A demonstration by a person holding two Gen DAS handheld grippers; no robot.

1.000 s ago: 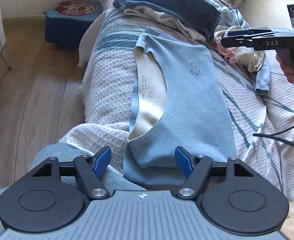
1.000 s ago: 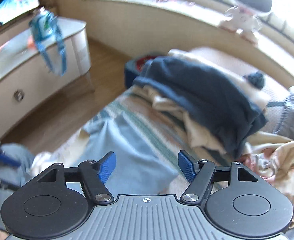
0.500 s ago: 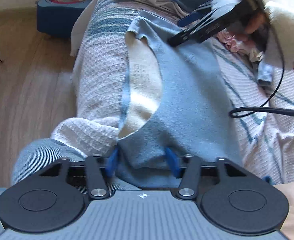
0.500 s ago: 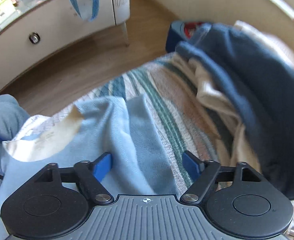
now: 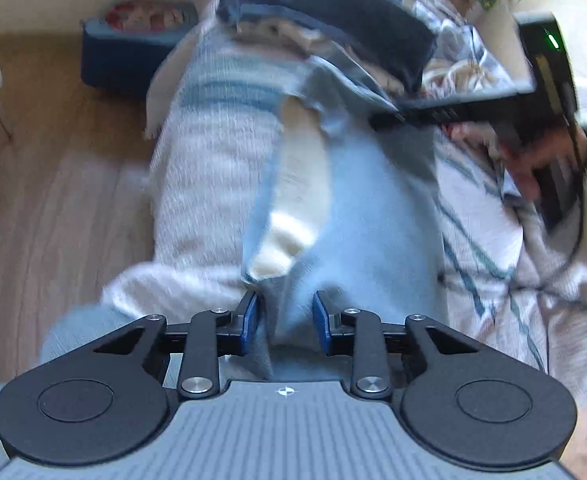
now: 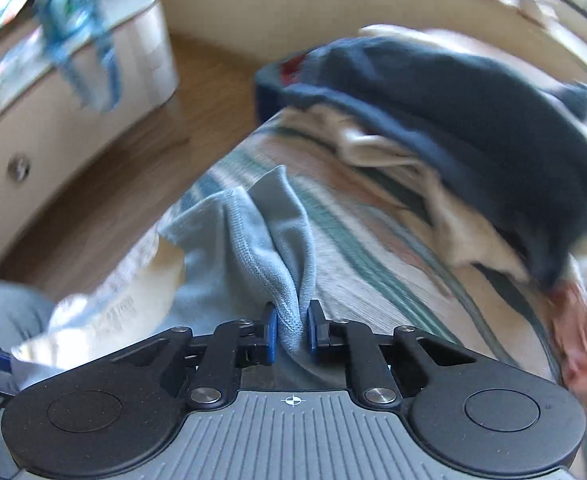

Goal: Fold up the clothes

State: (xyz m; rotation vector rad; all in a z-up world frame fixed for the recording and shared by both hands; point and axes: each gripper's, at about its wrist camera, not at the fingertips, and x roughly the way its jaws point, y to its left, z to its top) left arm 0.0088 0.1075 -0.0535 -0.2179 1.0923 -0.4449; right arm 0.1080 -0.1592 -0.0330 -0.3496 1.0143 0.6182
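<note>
My left gripper [image 5: 285, 320] has its blue pads clenched on the near end of the light blue top [image 5: 373, 216], a bunched fold of cloth pinched between them at six o'clock in the left wrist view. The top stretches away toward twelve o'clock along the striped blanket [image 5: 205, 184], its cream lining showing at the neckline. My right gripper [image 6: 292, 330] is clamped on the far end of that top, fabric squeezed into a ridge between its pads; in the left wrist view it sits at two o'clock over the far edge. Beyond it, at twelve to one o'clock, lies a heap of clothes topped by a dark navy garment [image 6: 473, 112]. Both views are motion-blurred.
</note>
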